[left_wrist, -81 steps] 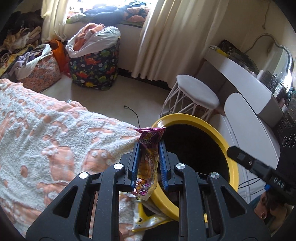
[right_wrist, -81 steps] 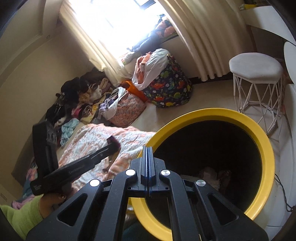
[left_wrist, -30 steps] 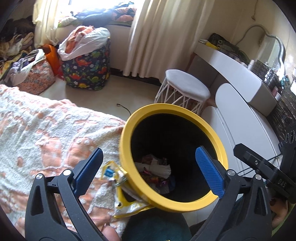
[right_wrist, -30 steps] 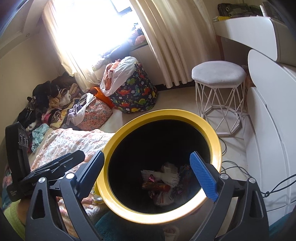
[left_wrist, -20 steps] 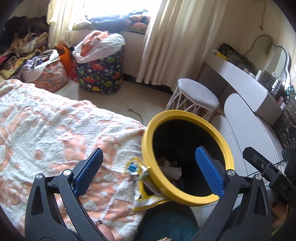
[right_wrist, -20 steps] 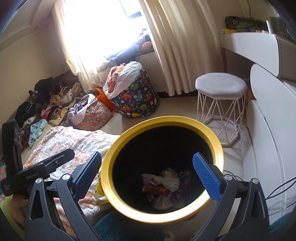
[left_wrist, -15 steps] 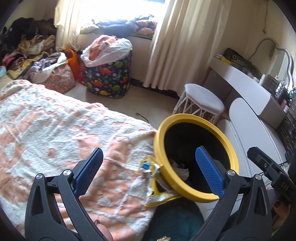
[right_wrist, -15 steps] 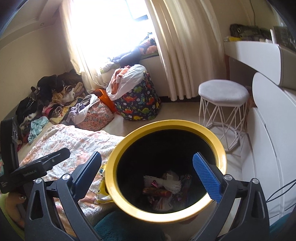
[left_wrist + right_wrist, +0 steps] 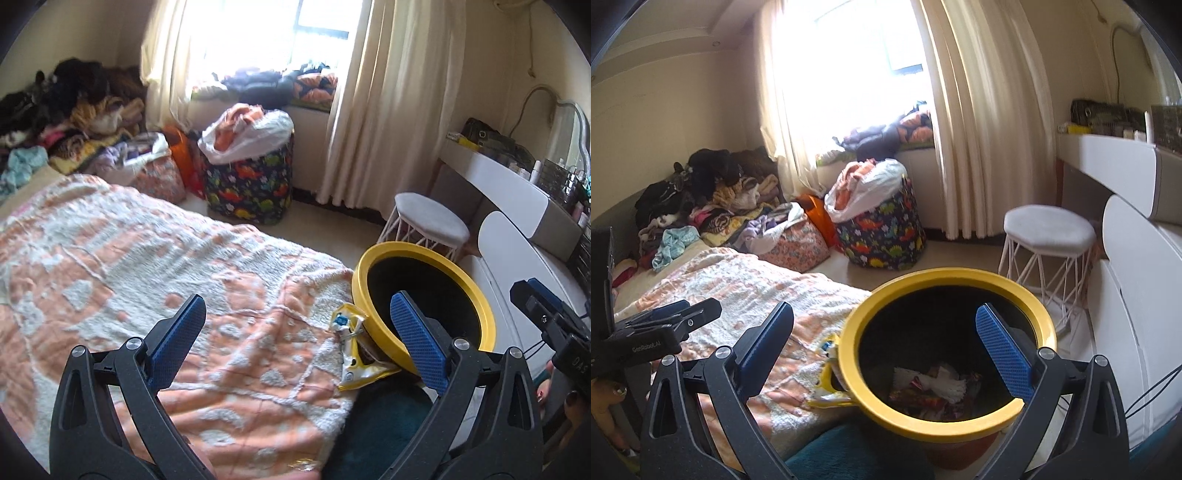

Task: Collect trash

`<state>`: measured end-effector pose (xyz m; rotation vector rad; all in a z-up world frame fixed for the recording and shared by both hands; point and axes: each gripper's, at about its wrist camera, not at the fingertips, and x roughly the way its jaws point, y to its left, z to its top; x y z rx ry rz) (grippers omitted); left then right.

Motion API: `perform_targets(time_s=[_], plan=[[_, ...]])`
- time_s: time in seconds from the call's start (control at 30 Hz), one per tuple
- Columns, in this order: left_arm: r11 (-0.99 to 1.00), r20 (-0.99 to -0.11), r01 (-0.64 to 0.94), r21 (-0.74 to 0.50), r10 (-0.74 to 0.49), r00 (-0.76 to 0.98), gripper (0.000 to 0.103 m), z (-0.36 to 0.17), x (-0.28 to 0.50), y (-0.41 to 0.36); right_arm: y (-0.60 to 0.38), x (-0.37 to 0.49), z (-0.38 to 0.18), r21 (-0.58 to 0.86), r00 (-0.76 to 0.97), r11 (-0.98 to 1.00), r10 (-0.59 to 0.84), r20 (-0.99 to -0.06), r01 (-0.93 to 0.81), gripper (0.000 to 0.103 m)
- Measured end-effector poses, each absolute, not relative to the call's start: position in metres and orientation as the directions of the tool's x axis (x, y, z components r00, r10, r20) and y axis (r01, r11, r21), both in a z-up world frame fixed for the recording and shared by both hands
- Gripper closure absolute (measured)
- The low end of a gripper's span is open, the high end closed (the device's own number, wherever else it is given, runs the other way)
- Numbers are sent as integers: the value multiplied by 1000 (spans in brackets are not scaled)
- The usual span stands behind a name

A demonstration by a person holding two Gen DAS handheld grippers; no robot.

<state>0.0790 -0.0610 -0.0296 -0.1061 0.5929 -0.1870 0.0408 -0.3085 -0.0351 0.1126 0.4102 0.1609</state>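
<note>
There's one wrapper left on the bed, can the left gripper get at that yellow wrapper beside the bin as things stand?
Probably yes: the left gripper is open, and the yellow wrapper lies uncovered on the blanket, though it touches the bin.

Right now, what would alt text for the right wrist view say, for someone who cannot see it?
An open claw hovers over a yellow-rimmed bin holding wrappers, beside a bed with a peach and white blanket. A yellow wrapper lies wedged against the bin's rim.
</note>
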Motion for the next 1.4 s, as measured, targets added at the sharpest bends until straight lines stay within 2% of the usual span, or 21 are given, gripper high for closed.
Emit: perform_targets(time_s=[0.27,0.5,1.4], plan=[[988,-438,122,-90,-149,886,11,-13,43,-49,-288,5,-30,91,961,989,137,-240,-118,7],[986,-412,132,-101,-162,897,11,-15,27,-43,-276,-6,-32,54,969,989,144,-199,-136,7],[987,-419,115,-109,-151,895,11,-16,28,-42,-283,3,-38,77,970,992,112,-218,-98,7]])
